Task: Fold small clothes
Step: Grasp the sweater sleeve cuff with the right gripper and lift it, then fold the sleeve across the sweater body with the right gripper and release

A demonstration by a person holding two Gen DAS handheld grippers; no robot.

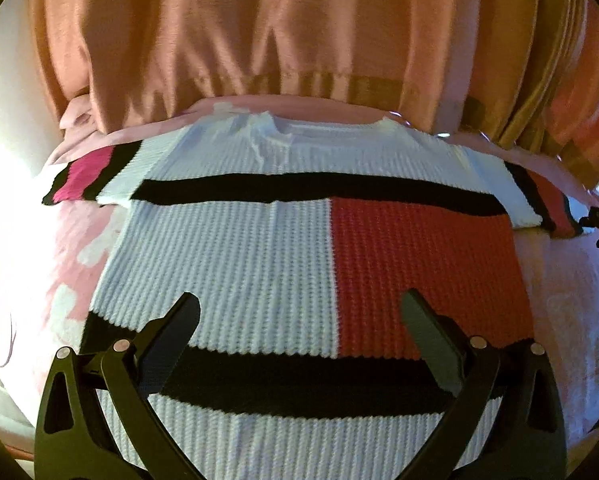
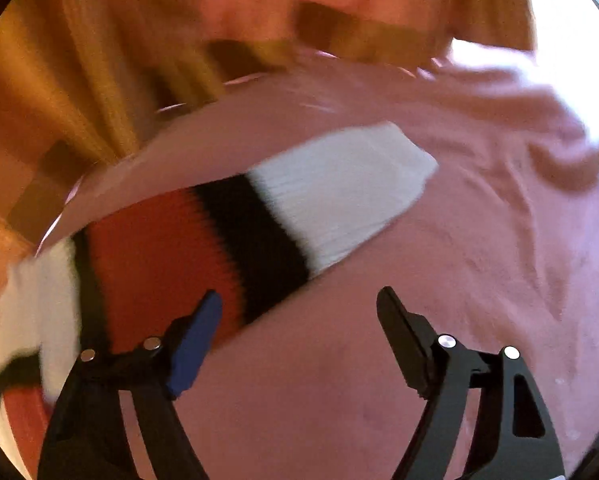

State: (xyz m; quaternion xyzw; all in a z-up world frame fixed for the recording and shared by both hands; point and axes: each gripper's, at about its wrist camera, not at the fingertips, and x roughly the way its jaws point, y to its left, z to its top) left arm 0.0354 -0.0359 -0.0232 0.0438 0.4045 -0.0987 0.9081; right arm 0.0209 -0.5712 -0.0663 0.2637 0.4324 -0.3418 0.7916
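Two grippers, both spread wide, grasping nothing. Left gripper (image 1: 299,308) poised over the lower body of the knit sweater (image 1: 259,264), fingers (image 1: 179,320) splayed above the white panel and the red one, close to the lower black band. Sweater lying flat, neck away from the camera, on the pink bedspread (image 1: 59,264), sleeves stretched out to either side. Orange curtain (image 1: 259,32) hanging just behind the far edge. Right gripper (image 2: 299,312) hovering beside one sleeve (image 2: 259,216), striped red, black and white, cuff end white; blue-padded finger (image 2: 191,352) overlapping the sleeve's red band, the other finger over bare pink cloth. Right view blurred, so contact unclear.
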